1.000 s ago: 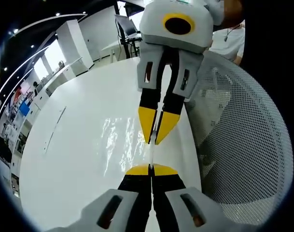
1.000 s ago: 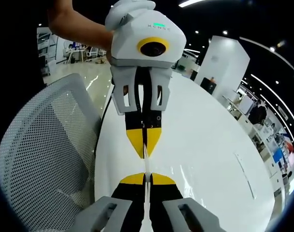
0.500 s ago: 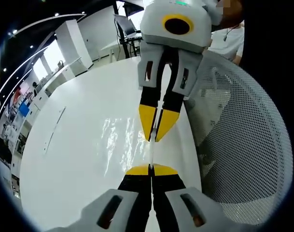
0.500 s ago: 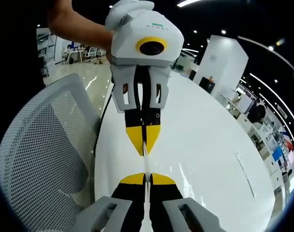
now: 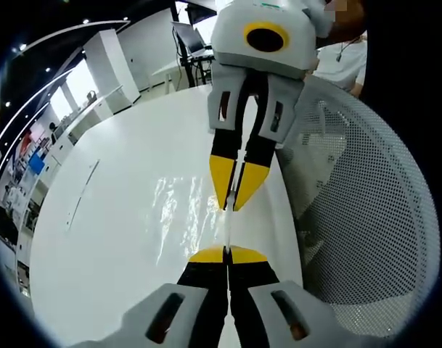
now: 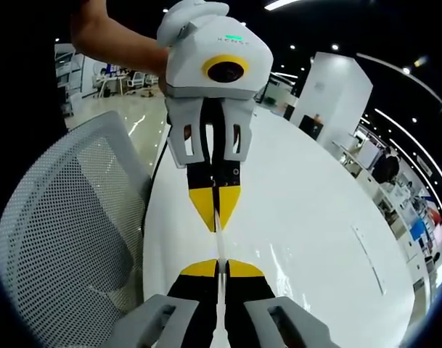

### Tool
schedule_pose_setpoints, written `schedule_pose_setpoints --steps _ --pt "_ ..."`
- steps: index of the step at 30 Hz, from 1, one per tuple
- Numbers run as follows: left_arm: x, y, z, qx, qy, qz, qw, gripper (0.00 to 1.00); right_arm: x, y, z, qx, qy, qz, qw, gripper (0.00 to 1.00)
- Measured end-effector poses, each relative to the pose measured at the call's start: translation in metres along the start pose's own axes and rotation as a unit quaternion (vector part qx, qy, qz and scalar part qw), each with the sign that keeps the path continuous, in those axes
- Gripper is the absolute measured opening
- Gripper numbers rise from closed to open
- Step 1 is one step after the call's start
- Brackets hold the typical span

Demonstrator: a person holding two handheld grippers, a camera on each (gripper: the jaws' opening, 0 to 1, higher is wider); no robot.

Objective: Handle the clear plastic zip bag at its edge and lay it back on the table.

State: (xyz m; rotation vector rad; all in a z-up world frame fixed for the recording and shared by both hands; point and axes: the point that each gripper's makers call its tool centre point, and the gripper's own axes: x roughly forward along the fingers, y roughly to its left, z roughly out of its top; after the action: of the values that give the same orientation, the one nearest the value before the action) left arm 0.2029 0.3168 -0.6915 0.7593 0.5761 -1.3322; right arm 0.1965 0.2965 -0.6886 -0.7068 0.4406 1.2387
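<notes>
Bag edge unmoved between both grippers

I see the zip bag as thin, glossy, crinkled clear plastic on my smooth, shiny white worktop; at three o'clock, a matt white mesh chair.

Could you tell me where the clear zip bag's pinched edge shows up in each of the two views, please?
Left gripper view: bag edge, low centre, stretched between the left tongs and right tongs.
Right gripper view: bag edge, low centre, between both tongs.
Shared landmark: white mesh chair.
</notes>
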Motion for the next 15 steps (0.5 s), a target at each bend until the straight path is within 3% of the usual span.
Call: schedule_pose_setpoints --steps 15 --pt "-0.0027 -0.0004 -0.0001 -0.003 0.0 0.002 1.0 0.0 0.0001 -0.0006 -0.0004 0.002 0.002 0.0 1.0 0.0"
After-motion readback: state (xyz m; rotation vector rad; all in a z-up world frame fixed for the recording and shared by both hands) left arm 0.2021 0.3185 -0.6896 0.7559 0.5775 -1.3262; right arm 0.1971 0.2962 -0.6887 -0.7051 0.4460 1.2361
